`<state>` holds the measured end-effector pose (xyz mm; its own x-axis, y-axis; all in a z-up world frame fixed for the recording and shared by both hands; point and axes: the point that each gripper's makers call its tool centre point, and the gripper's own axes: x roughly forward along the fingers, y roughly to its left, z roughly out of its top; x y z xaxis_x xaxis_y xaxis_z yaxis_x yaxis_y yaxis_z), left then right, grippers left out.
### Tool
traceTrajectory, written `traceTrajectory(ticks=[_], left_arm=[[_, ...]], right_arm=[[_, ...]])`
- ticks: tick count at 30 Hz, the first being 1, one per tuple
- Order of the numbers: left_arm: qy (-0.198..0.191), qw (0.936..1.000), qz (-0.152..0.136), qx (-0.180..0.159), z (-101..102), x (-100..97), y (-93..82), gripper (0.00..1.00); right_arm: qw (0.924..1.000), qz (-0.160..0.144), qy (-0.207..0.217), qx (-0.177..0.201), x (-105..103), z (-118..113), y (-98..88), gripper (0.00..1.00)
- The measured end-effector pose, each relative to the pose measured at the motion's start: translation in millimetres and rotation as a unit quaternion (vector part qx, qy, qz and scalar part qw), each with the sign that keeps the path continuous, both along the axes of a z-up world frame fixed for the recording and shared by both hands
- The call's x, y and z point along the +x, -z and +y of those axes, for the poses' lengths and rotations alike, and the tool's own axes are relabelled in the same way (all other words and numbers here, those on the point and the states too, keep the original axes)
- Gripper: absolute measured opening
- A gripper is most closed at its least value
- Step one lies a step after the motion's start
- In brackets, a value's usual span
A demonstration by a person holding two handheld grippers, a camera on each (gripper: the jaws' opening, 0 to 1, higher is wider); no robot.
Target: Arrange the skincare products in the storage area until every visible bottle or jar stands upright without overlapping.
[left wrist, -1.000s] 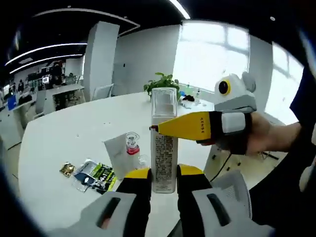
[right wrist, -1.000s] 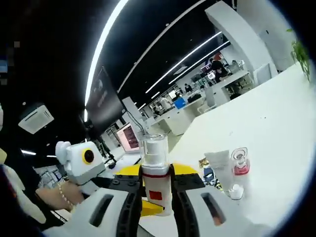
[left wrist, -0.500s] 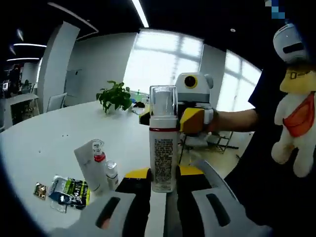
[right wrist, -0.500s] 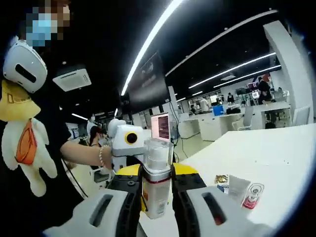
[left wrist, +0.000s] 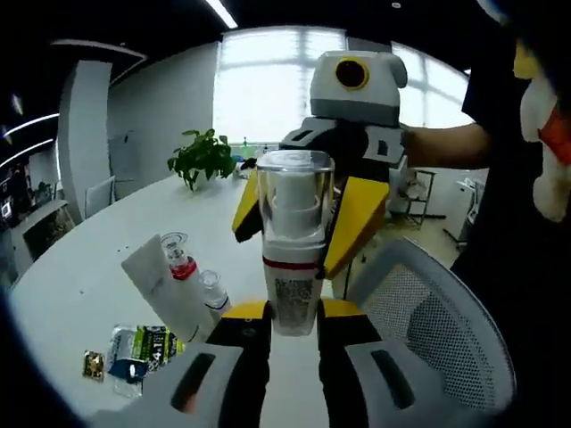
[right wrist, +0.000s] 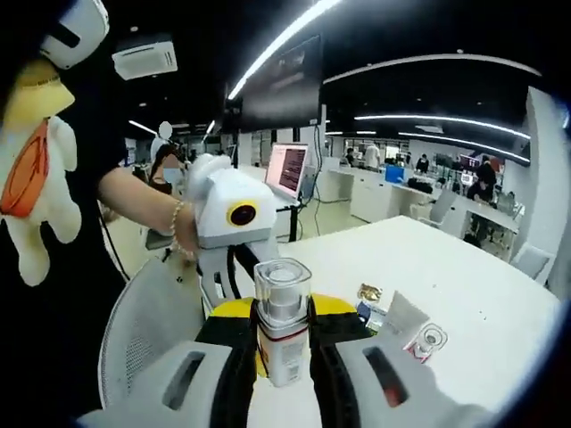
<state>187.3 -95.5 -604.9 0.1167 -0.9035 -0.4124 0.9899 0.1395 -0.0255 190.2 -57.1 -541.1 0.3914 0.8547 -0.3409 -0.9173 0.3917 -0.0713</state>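
Note:
A white pump bottle (left wrist: 293,267) with a clear cap and a red band stands upright between both grippers. My left gripper (left wrist: 293,310) is shut on its base. My right gripper (right wrist: 282,314) is shut on its body, and in the left gripper view its yellow fingers (left wrist: 357,223) flank the bottle's cap. On the white table (left wrist: 80,276) a white tube (left wrist: 161,290) stands with a small red-collared bottle (left wrist: 178,259) and a little clear vial (left wrist: 212,290) beside it. The tube (right wrist: 401,316) and red-collared bottle (right wrist: 426,341) are at lower right in the right gripper view.
Printed sachets (left wrist: 138,348) and a small gold packet (left wrist: 92,364) lie on the table near the tube. A potted plant (left wrist: 203,156) stands at the table's far side. A mesh office chair (left wrist: 437,321) is close beside the table edge. A person's arm (right wrist: 134,192) holds the left gripper.
Both views have swung round with the hands. The right gripper, which reached in side-on at the bottle's neck, now faces the left camera head-on. Both grippers kept their hold on the bottle.

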Motion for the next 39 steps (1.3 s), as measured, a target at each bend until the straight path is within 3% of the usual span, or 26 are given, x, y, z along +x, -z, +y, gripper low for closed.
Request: traceTrajectory(ticks=[11,20,23,30,39], left_arm=[[-0.02,0.9984,0.001,0.054,11,23.8,53.7,0.17],[-0.019,0.9977,-0.008,0.065,5,36.3,93.6,0.17],[-0.009,0.9974,-0.012,0.071,2,33.8,93.4,0.17],[0.001,0.9961,-0.013,0.087,-4,33.5,111.8,0.17],[0.008,0.9949,-0.016,0.1,-6,37.1,122.7,0.17]], right_arm=[[0.9988,0.027,0.034,-0.023,22,-7,53.0,0.21],[0.9958,0.034,0.064,-0.057,30,-10,89.6,0.21],[0.9949,0.04,0.066,-0.065,31,-13,99.0,0.21],[0.9926,0.059,0.077,-0.074,35,-21,120.3,0.21],[0.9913,0.069,0.082,-0.077,38,-23,131.5,0.21]])
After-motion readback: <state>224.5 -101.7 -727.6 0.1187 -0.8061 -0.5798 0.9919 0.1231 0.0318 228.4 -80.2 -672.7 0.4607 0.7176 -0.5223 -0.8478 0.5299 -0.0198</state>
